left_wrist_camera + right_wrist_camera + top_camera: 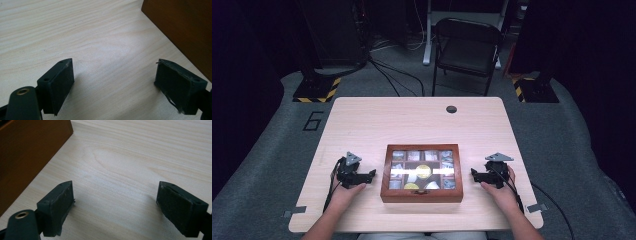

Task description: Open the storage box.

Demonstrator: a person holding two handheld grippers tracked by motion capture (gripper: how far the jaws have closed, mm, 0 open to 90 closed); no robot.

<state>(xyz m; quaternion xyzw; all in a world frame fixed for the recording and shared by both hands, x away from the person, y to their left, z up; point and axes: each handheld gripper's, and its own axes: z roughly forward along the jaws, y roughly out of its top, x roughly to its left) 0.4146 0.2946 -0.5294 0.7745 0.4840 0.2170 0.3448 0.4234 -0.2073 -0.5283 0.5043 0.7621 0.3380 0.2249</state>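
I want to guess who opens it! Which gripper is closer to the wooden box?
Neither, about equal: left gripper sits just off the wooden box on its left side, right gripper off its right.

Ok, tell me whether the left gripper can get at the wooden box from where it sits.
Probably yes. The left gripper rests on the table just beside the wooden box, jaws open and empty, with only bare tabletop between it and the box's side.

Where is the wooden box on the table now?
In the high view the wooden box sits closed near the table's front edge, between the open left gripper and the open right gripper, touching neither.
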